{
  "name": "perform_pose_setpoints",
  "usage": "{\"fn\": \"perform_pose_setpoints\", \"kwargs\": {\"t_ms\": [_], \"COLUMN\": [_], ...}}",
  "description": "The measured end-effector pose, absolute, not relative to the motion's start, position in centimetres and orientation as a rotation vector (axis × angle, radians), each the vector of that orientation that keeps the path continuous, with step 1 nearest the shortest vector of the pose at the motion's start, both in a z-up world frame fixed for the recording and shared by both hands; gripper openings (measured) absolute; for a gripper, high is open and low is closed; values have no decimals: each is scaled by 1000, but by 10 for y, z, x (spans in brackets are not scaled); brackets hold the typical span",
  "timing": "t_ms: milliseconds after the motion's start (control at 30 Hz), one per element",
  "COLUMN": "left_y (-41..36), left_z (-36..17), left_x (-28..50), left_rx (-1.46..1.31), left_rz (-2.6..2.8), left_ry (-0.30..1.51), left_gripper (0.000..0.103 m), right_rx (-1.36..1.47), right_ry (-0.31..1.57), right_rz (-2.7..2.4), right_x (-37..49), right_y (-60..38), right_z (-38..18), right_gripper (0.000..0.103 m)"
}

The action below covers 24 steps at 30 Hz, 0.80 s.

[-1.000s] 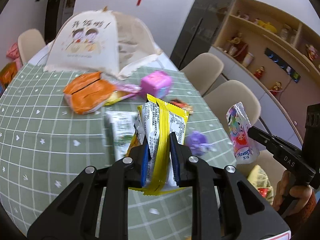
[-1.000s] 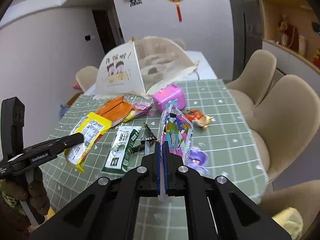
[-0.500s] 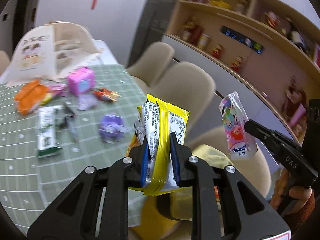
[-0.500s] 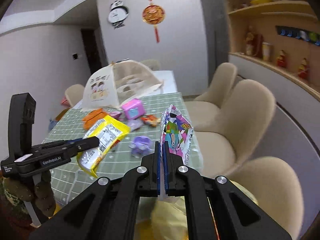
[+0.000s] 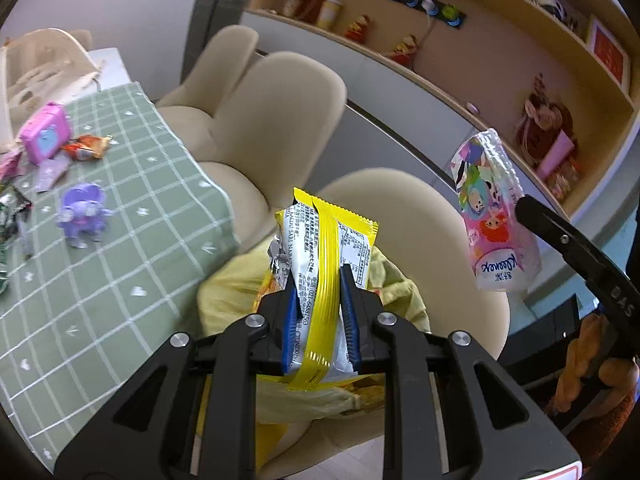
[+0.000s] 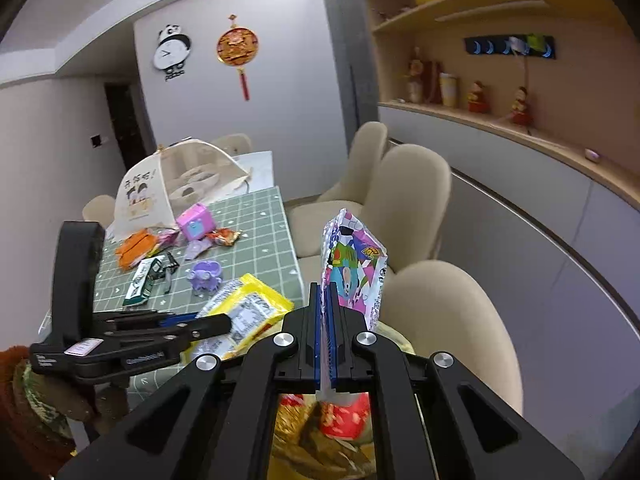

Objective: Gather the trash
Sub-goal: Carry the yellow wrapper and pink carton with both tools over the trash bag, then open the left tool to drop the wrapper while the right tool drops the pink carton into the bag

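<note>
The left tongs (image 5: 320, 304) are clenched on a yellow snack wrapper (image 5: 326, 248). The right tongs (image 6: 328, 332) pinch a pink tissue pack (image 6: 354, 268) by its thin edge. Both hang off the table (image 5: 120, 240), above a yellow trash bag (image 5: 236, 292) sitting on a beige chair (image 5: 424, 216). Likely risk: letting go off-centre could drop either piece onto the seat or floor, as the bag's mouth looks slumped and partly hidden.
</note>
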<state>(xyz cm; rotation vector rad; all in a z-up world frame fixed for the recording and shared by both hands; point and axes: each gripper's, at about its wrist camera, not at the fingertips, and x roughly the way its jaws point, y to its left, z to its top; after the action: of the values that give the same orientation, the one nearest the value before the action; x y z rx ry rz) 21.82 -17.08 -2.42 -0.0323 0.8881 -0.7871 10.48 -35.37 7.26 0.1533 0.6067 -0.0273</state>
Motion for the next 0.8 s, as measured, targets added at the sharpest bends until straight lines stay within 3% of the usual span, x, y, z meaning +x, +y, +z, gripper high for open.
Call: {"fn": "perform_pose_setpoints", "kwargs": {"t_ms": [167,233,300,800], "left_y": [-194,-199,-198,-121], "left_z": [-41,-46,-49,-43], "left_x": [216,218,221,236], "left_rx": [-14,-34,-61,-103], "left_rz": [-823,-840,-857,-695], "left_ry": [903,923,937,942], "left_gripper": [19,38,47,47], "right_rx": [177,186,193,221], "right_ry": [615,618,623,782], "right_rz": [-59,-66,-70,80], "right_x": [94,93,93,153], "right_y": [-368,-371,-372,-333], "right_z": [66,64,62,-13], "right_gripper": [5,5,5,5]}}
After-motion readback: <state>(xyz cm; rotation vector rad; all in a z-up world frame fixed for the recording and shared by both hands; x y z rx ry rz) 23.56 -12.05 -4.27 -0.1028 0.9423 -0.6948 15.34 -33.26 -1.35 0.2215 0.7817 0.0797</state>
